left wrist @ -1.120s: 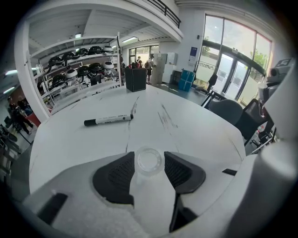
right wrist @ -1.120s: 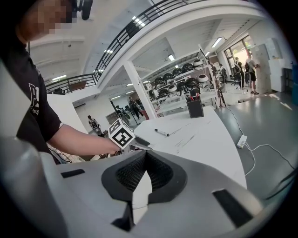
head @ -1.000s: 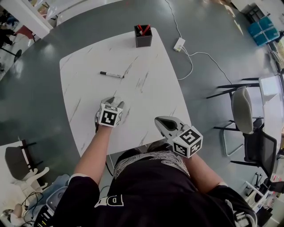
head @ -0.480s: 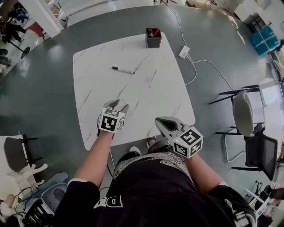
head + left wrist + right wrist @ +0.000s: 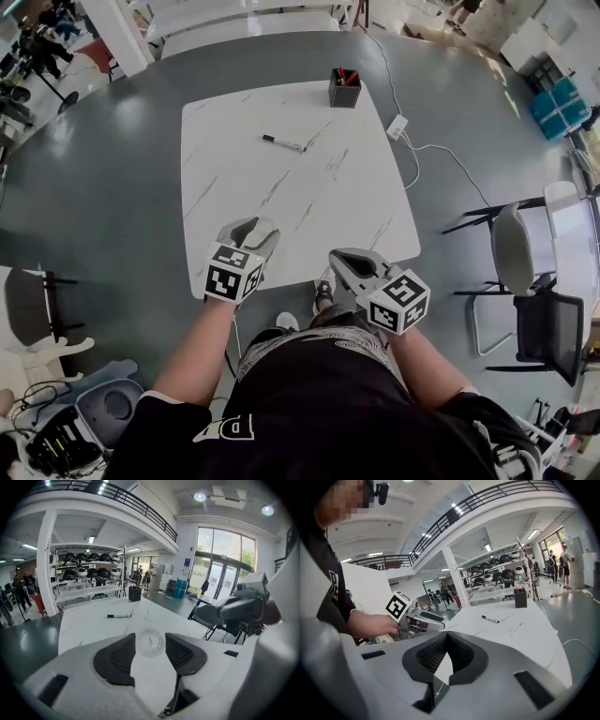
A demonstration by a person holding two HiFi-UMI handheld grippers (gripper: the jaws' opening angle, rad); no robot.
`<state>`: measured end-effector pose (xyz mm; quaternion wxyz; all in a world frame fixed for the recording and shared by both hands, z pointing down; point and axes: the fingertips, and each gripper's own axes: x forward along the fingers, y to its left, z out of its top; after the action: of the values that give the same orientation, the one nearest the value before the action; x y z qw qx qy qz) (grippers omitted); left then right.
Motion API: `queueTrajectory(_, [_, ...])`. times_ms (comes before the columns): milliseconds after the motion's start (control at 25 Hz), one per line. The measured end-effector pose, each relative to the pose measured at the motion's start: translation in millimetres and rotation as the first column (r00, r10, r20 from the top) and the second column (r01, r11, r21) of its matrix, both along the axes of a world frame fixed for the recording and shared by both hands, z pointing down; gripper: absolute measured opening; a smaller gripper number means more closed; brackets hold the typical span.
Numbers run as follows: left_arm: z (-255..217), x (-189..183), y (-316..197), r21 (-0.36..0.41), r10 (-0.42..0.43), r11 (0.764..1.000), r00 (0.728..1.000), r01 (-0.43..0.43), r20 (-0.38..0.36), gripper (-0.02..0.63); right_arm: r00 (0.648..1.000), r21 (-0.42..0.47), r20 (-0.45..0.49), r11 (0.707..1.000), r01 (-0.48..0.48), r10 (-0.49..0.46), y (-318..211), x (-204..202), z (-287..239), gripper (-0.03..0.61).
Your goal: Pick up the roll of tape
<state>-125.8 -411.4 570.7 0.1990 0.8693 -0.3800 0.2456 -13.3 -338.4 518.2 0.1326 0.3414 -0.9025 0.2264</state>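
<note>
Closest in, the person's black shirt fills the bottom of the head view, both arms stretched forward. The right gripper has its jaws pressed tip to tip with nothing between them, and it hangs just off the near edge of the table. Beside it, the left gripper reaches over that same near edge, and here's the catch: its jaws are clamped on the tape, a clear roll pinched between the two black pads right at their tips, standing on edge with its open centre facing the camera. Whether the roll is lifted clear of the white marbled top is hard to call.

Moving up the table, there's a long bare stretch, then a black marker lying flat towards the far side. At the far edge stands the one container on show, a dark square holder, upright, with red pens sticking out of its top.

Past the table, a white power strip lies on the grey floor with its cable trailing away. Chairs stand well off to the right, and racks of shelves line the back of the hall.
</note>
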Motion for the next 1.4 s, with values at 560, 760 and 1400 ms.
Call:
queueTrajectory(560, [-73, -31, 78, 0.095, 0.03, 0.995, 0.996, -0.021, -0.089, 0.21, 0.999, 0.073, 0.035, 0.997, 0.023, -0.026, 41, -43, -38, 0.003])
queueTrajectory(760, [-85, -29, 111, 0.11, 0.025, 0.994, 0.994, -0.013, -0.109, 0.21, 0.999, 0.097, 0.035, 0.995, 0.028, -0.032, 47, -44, -41, 0.003])
queueTrajectory(1400, [-113, 32, 182, 0.139, -0.076, 0.986, 0.985, 0.098, -0.154, 0.21, 0.992, 0.104, 0.089, 0.992, 0.076, -0.086, 112, 34, -69, 0.003])
